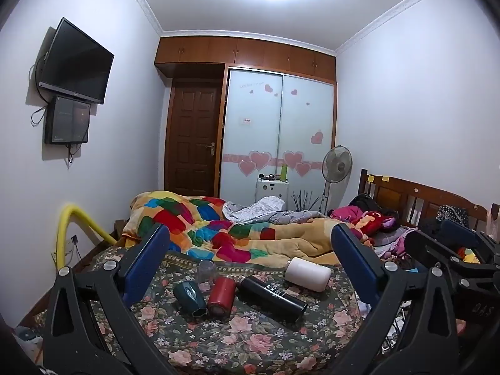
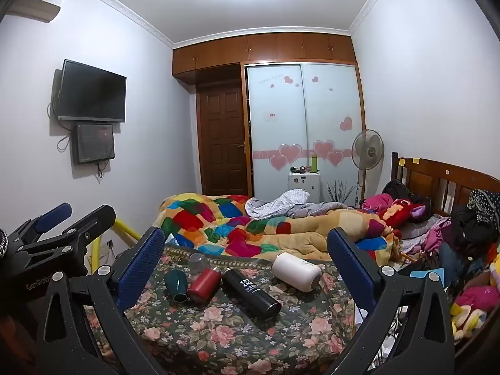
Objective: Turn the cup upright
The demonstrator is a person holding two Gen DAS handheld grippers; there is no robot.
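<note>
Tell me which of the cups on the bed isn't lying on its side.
The clear glass cup, at the back of the group. It stands on end; the green cup, red cup, black flask and white cup all lie flat.

A bed (image 1: 250, 337) with a dark flower sheet fills the room. A bright patchwork blanket (image 1: 200, 225) is bunched across the middle of the bed, and a gray sheet (image 1: 265, 211) lies crumpled on it toward the far edge. Pink clothes and a red plush toy (image 1: 375, 218) sit at the right edge, by the brown wooden headboard (image 1: 422, 197). On the left wall hang a black TV (image 1: 76, 62) and a small screen (image 1: 67, 120) just under it. Behind the bed are a brown door (image 1: 193, 137), a closet with pink hearts (image 1: 278, 134), a standing fan (image 1: 337, 164), and a small white cabinet (image 1: 272, 189) with a green bottle (image 1: 283, 172) on top. A yellow tube (image 1: 72, 222) curves near the left edge.
</note>
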